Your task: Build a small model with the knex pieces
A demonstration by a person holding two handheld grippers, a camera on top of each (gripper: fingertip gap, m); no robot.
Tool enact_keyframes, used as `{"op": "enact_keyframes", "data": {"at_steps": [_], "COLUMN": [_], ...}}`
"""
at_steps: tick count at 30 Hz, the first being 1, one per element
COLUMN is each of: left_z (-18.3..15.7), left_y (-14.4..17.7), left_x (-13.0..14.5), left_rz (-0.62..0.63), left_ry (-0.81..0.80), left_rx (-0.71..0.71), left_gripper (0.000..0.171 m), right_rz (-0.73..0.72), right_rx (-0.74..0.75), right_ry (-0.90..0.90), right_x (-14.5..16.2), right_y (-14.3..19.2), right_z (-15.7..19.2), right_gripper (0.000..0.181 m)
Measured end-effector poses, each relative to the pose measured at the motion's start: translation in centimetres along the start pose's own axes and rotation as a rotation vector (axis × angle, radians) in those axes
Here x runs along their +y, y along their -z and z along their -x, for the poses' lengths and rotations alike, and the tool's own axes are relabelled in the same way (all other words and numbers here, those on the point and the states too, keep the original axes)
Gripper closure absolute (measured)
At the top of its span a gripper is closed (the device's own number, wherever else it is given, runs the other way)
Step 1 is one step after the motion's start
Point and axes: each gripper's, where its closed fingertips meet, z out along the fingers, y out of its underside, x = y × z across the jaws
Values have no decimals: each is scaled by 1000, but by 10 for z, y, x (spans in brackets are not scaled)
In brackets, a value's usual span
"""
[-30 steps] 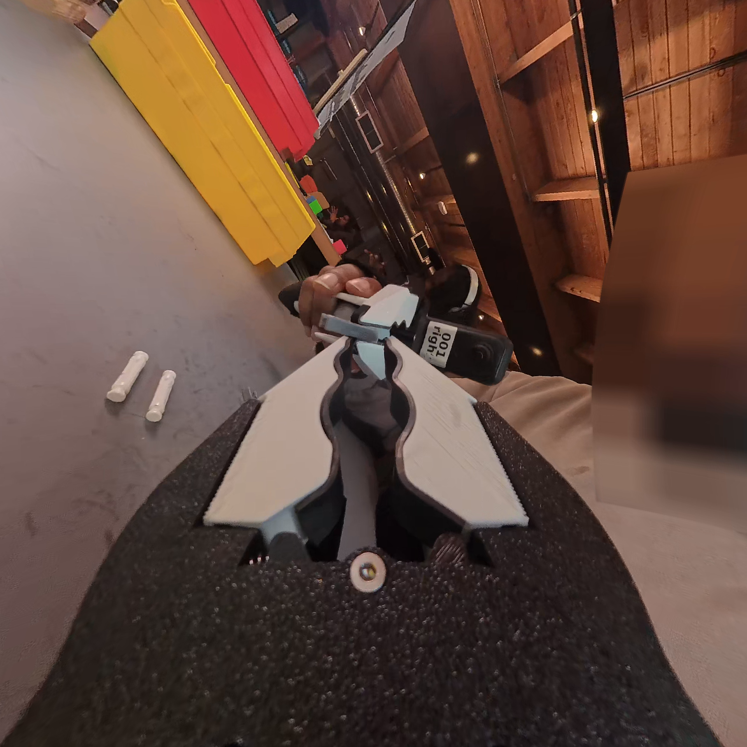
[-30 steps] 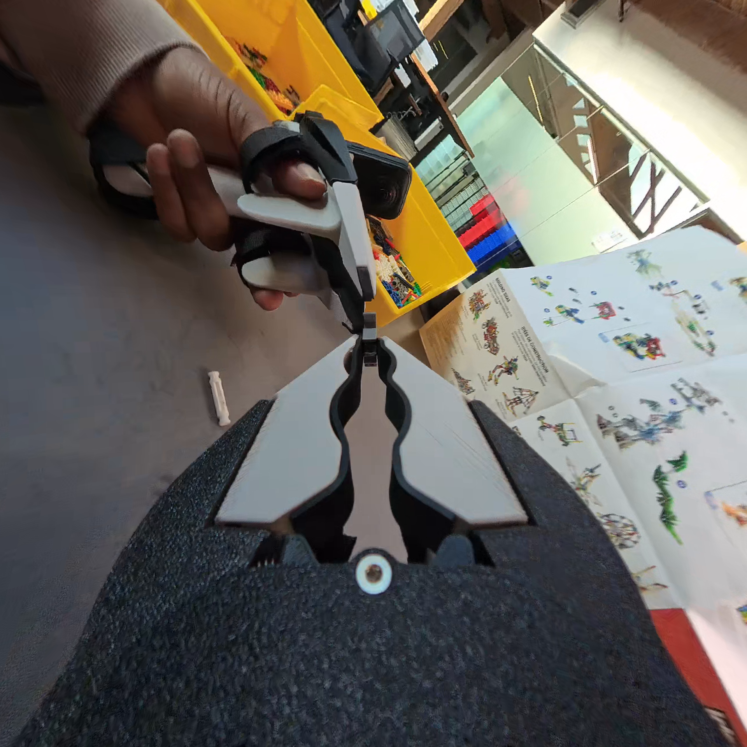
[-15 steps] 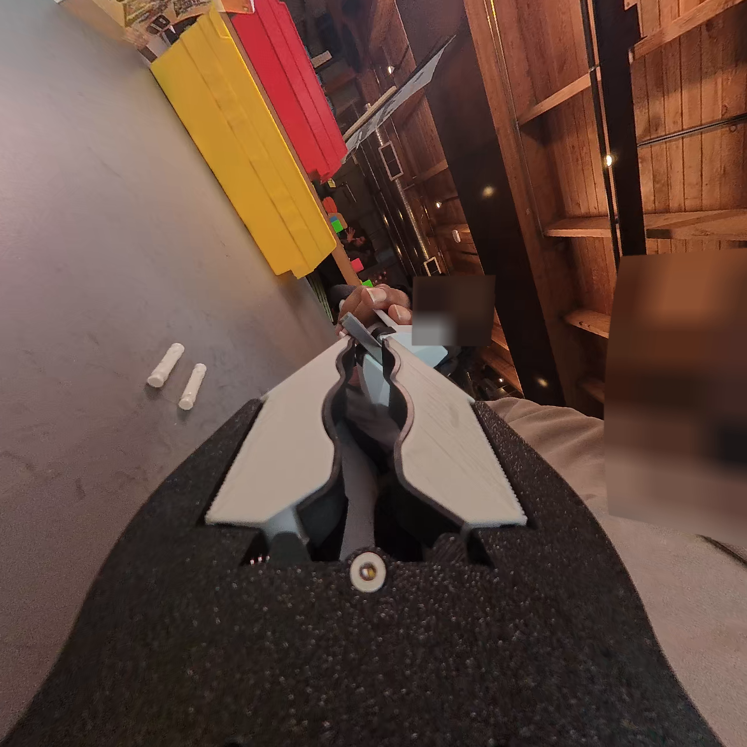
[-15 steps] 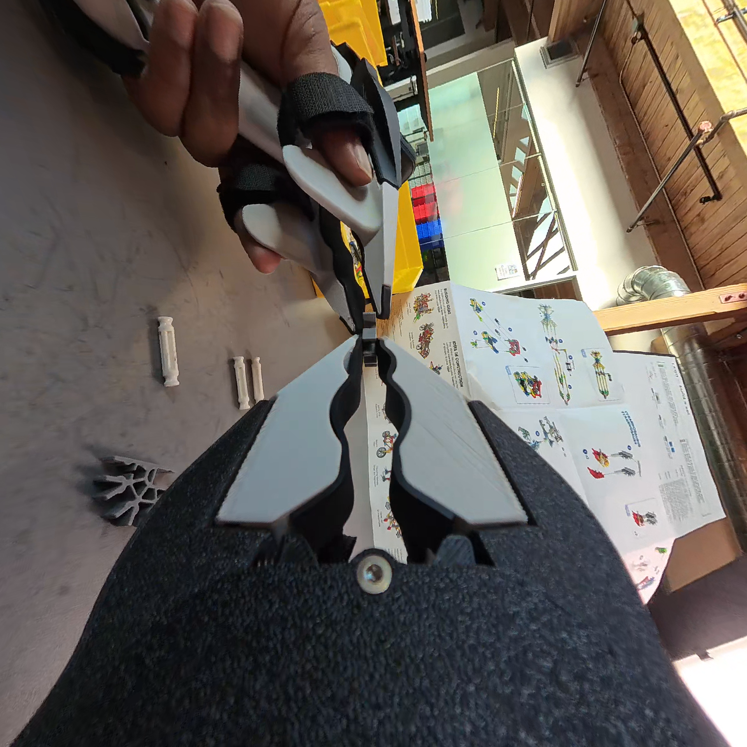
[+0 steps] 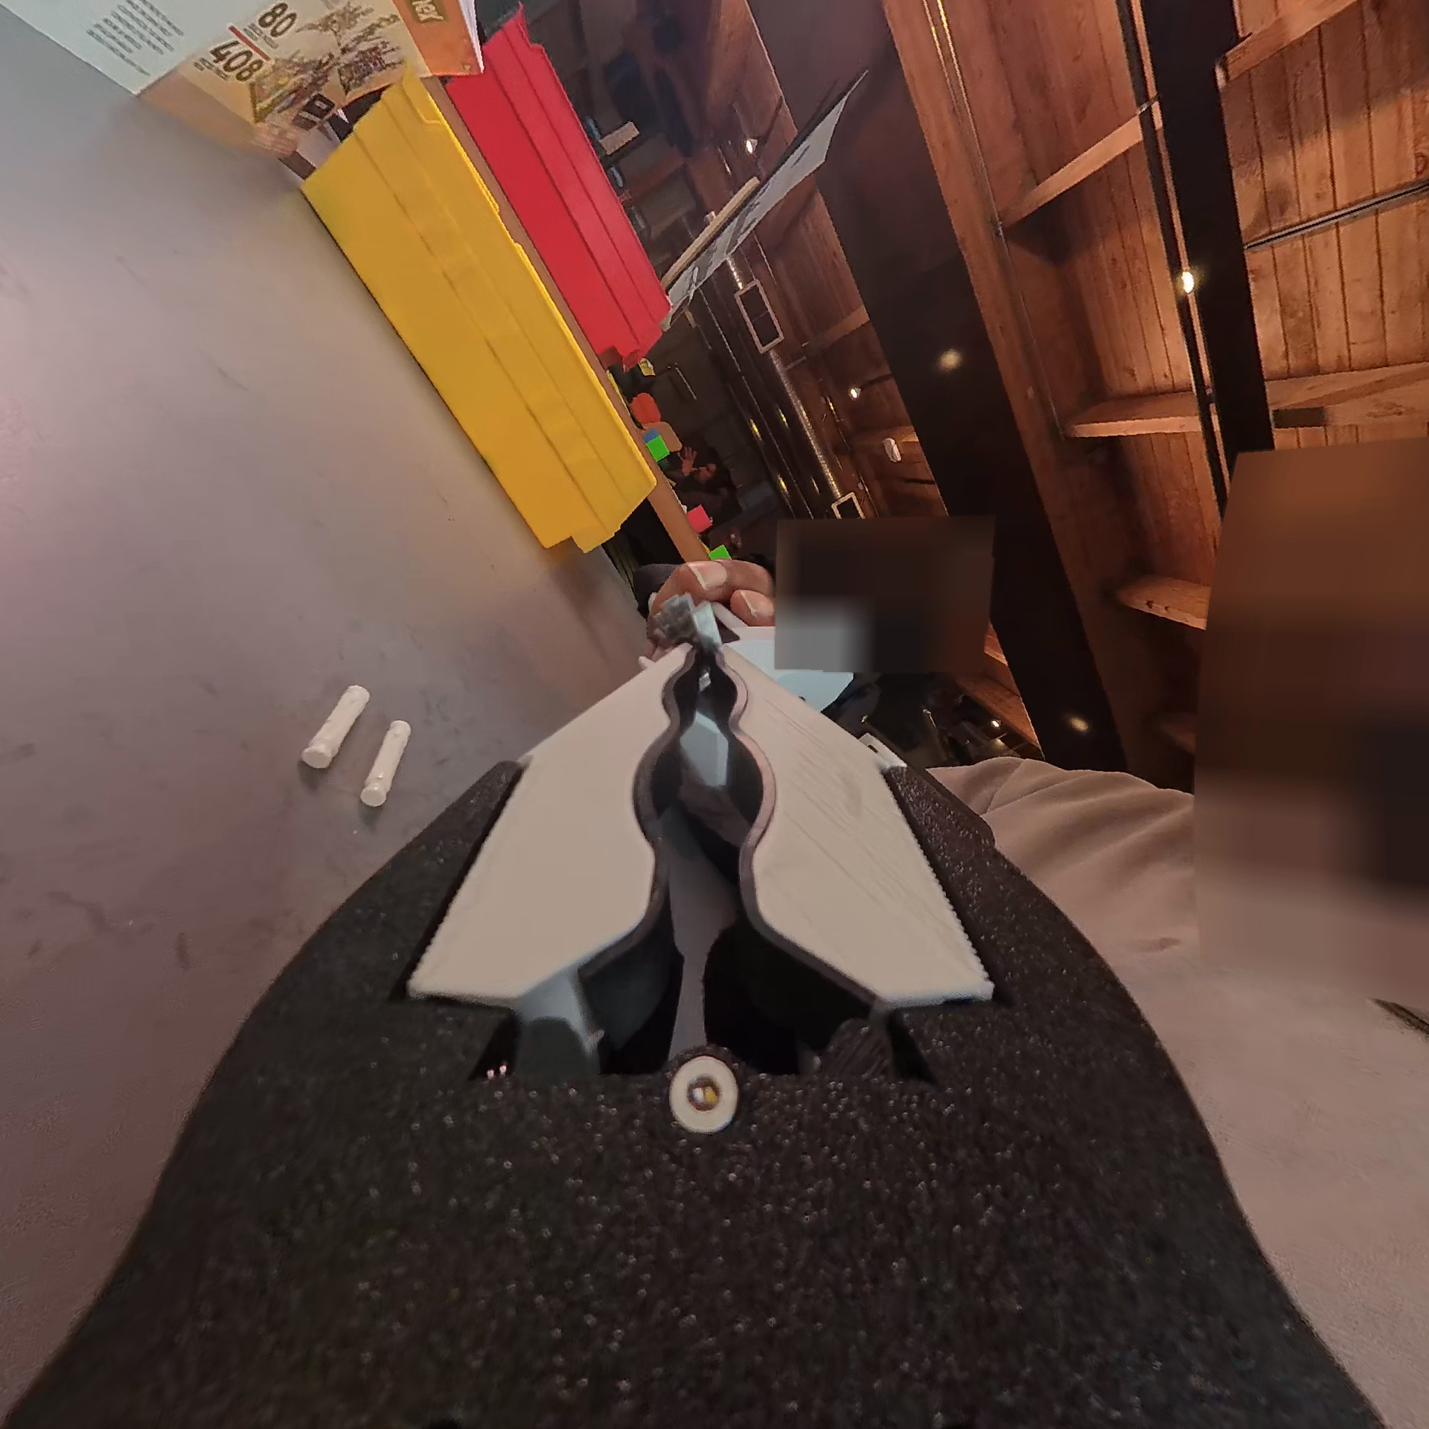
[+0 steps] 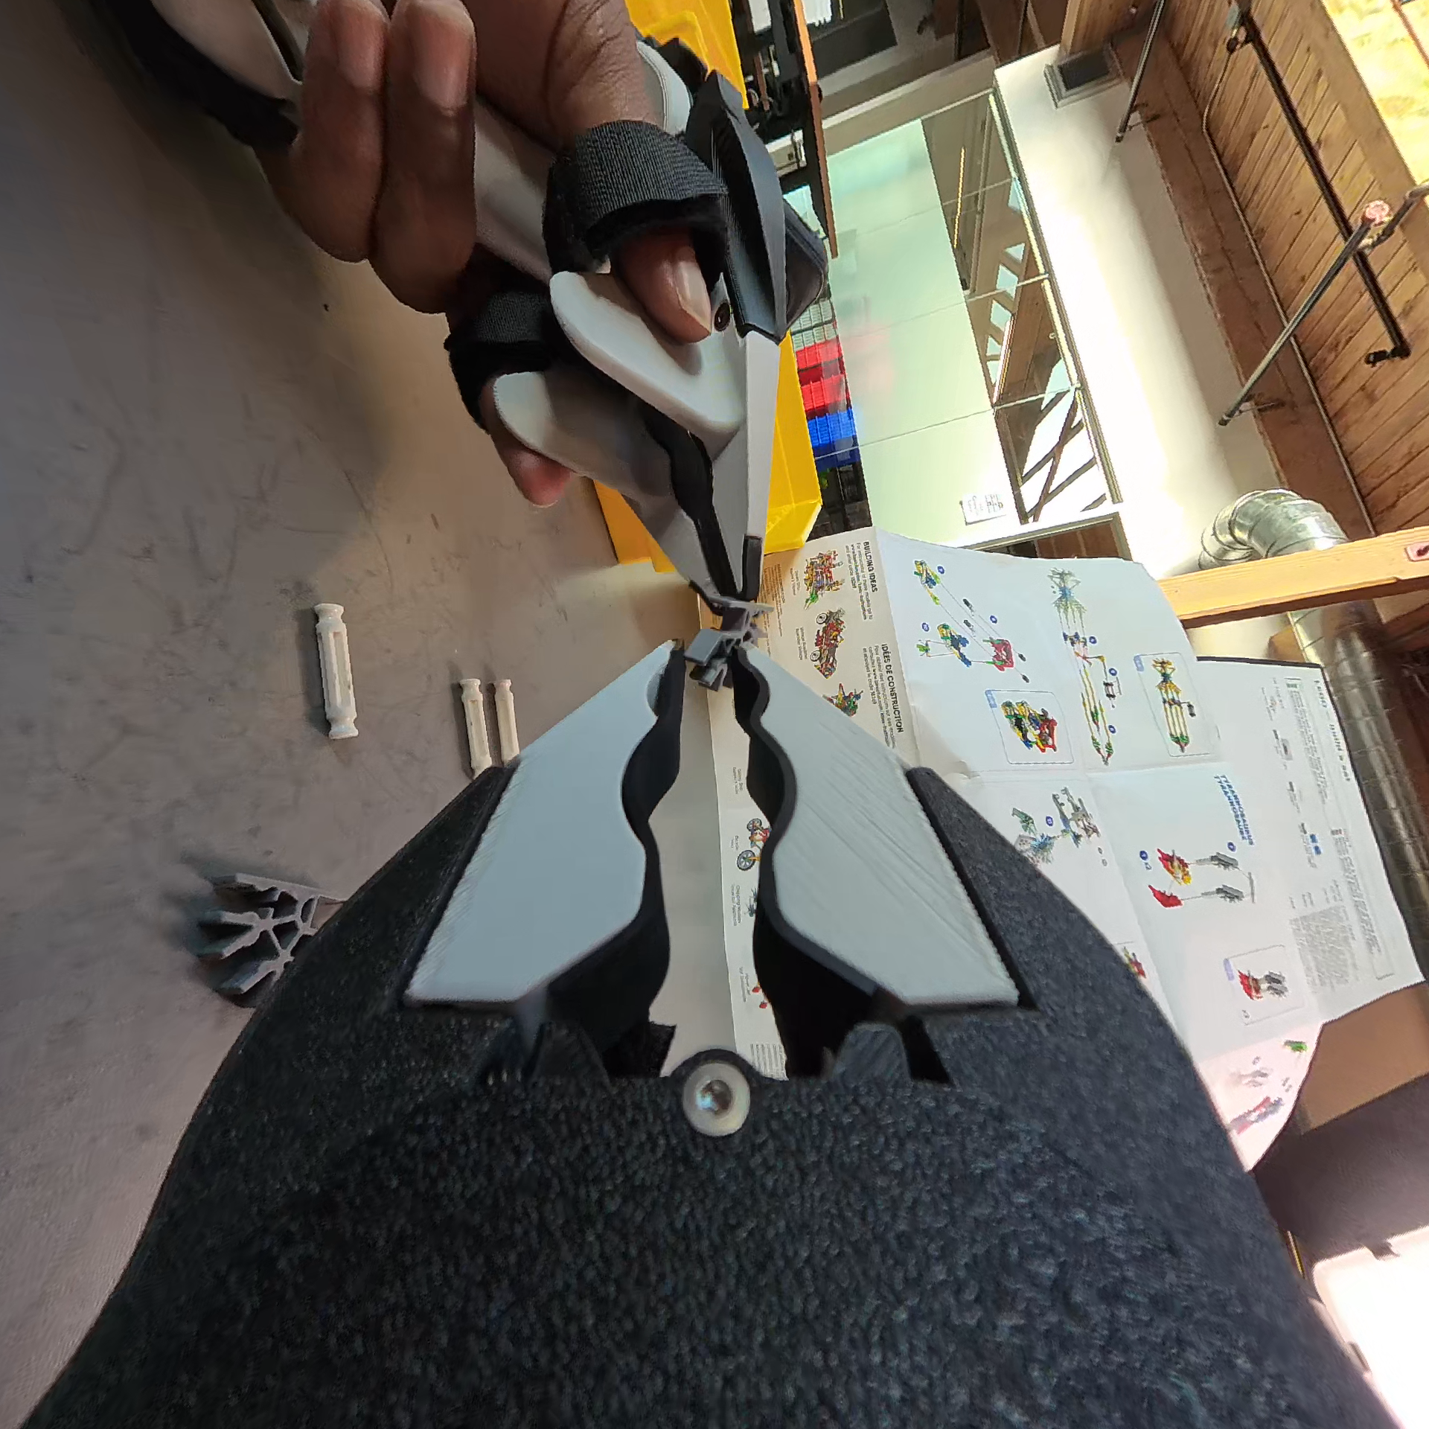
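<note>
My left gripper (image 5: 700, 661) is shut on a small grey connector piece (image 5: 671, 619) that pokes out past its tips. In the right wrist view the left gripper (image 6: 733, 589) comes down from above in a person's hand (image 6: 433, 139). My right gripper (image 6: 707, 661) is shut on a grey clip-shaped connector (image 6: 713, 648). This connector touches the star-like grey piece (image 6: 744, 612) held by the left gripper. The two grippers meet tip to tip above the grey table (image 6: 170, 464). Whether the two pieces are joined is unclear.
Three white rods (image 6: 336, 669) (image 6: 473, 723) (image 6: 506, 715) and a grey fan-shaped connector (image 6: 247, 936) lie on the table. An unfolded instruction sheet (image 6: 1082, 734) lies to the right. A yellow bin (image 5: 479, 309) and a red bin (image 5: 557, 178) stand at the table's far edge. My left and right fingertips are right by each other.
Both grippers stayed tip to tip while turning. The right wrist view swung down toward the table, so the rods and the fan-shaped connector came into view. The grey pieces now show more clearly between the tips.
</note>
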Motion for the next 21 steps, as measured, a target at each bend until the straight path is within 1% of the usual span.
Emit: {"op": "enact_keyframes", "data": {"at_steps": [5,11,13,16,21], "left_z": [-5,-3,-3,-2,2], "left_y": [0,2,1,0,-1], "left_x": [-2,-3,-3,-1,0], "left_rz": [11,-4,-3,2,2], "left_ry": [-83,-50,-32,-9,-3], "left_rx": [-19,-8,5,15,-1], "left_gripper": [171,170,168,160,158], "right_rz": [-13,-12,-15,-10,-9], "right_rx": [4,26,30,25,12], "right_ry": [-22,10,19,36,58], "right_x": [-2,-2,-3,-2,-4], "right_y": [1,2,3,1,0], "right_z": [-3,-6,-7,-5,-1], "right_gripper": [173,176,176,176,177]}}
